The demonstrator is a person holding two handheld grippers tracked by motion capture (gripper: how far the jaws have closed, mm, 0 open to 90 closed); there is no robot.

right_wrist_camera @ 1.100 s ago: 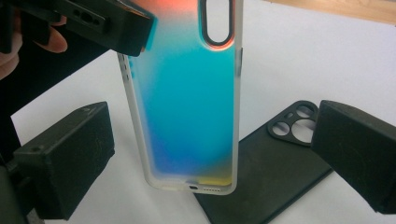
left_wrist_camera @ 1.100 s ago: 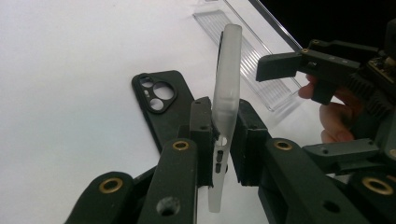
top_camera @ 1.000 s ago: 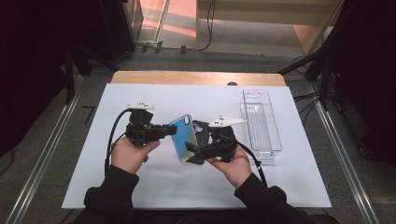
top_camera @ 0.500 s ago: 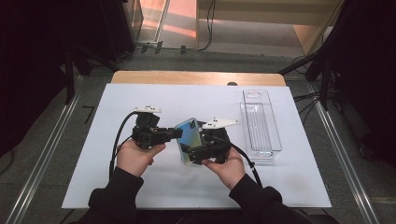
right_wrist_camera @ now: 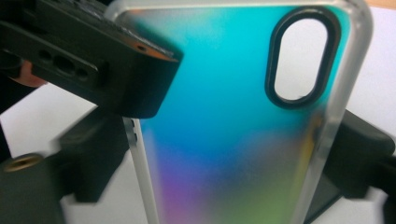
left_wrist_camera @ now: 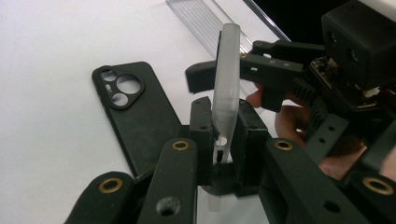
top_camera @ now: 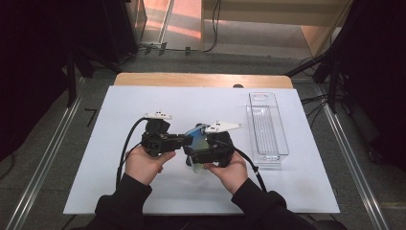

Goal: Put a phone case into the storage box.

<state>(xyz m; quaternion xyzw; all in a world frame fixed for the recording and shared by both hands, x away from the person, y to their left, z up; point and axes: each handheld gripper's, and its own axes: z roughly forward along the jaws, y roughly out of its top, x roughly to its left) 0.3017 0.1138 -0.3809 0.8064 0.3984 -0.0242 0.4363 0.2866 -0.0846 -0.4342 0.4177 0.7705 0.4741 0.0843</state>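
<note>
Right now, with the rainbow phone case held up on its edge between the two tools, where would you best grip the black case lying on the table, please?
Probably across the black case's long sides near the middle, coming straight down from above. It lies flat on the white table, camera cutouts at one end, so its narrow width suits the jaws. The left tool is already clamped on the rainbow case, so the right tool seems the likelier one.

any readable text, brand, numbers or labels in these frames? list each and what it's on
None readable.
Iridescent phone case: no print visible on the face shown.
Black phone case: plain, no logo visible.
Clear tray: no label visible.
Left gripper and right gripper: no markings legible.
</note>
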